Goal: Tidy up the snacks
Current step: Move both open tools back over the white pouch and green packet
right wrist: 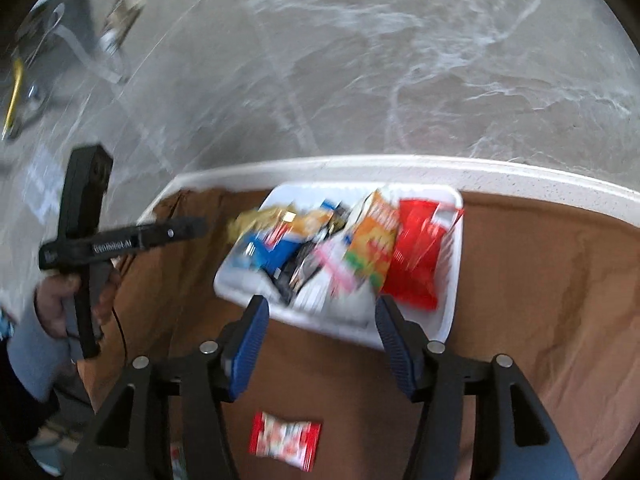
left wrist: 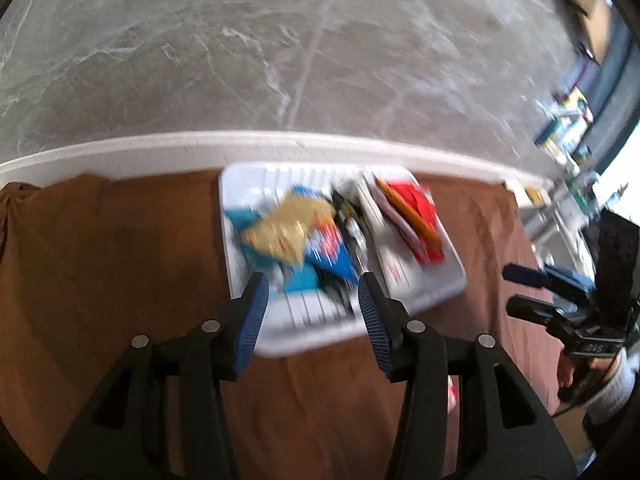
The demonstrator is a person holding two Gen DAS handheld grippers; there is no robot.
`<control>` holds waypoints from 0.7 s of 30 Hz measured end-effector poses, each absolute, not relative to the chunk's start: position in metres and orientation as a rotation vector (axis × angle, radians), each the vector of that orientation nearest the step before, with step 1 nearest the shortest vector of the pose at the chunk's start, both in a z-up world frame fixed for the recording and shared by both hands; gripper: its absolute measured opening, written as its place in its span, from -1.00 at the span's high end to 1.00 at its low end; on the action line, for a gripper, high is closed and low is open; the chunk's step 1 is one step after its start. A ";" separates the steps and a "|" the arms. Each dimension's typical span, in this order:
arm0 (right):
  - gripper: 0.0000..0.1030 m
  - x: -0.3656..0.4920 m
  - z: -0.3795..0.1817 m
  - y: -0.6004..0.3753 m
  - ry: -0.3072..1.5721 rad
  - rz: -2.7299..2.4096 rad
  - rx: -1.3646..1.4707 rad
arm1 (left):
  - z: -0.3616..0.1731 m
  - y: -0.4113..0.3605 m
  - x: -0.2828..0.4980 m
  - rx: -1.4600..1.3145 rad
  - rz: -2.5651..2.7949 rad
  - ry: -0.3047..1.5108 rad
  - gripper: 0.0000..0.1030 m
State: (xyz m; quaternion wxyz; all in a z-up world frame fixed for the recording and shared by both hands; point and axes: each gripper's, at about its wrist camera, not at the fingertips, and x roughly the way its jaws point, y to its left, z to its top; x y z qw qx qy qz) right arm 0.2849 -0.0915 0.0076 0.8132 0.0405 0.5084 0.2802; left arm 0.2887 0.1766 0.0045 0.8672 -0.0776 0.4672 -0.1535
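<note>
Right wrist view: blurred.
Cloth (right wrist: 520, 280): brown, creased.
Tray (right wrist: 450, 312): white, ribbed plastic; glossy snack packets (right wrist: 372, 248) are heaped inside.
Red packet (right wrist: 285, 438): lies flat on cloth, below the parted, empty right tongs (right wrist: 322, 340).
Left tongs (left wrist: 313, 320): parted, empty, before tray.

Black grippers (left wrist: 313, 312) — ribbed blue pads (left wrist: 254, 316), silver screws (left wrist: 211, 325), grey sleeve (right wrist: 28, 344)

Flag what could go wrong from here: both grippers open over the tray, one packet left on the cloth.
1. The red and white packet lies on the brown cloth below the right gripper; a low pinch may snag the cloth.
2. The white tray is crowded, with the gold packet jutting over its left rim; another drop could push it out.
3. Both views are motion-blurred, so aiming now is unreliable.
</note>
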 end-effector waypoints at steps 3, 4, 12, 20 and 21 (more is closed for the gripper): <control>-0.15 0.261 0.004 -0.082 1.102 0.635 0.021 | 0.002 0.167 0.251 -0.114 -0.374 1.011 0.13; -0.15 0.254 0.001 -0.079 1.108 0.651 0.002 | 0.000 0.162 0.238 -0.092 -0.391 1.026 0.12; -0.19 0.209 -0.015 -0.064 1.153 0.738 -0.170 | -0.032 0.133 0.138 0.051 -0.516 1.165 0.12; -0.20 0.182 -0.022 -0.063 1.179 0.765 -0.211 | -0.049 0.143 0.091 0.035 -0.474 1.208 0.12; -0.20 0.179 -0.022 -0.062 1.181 0.772 -0.206 | -0.050 0.146 0.088 0.032 -0.459 1.212 0.11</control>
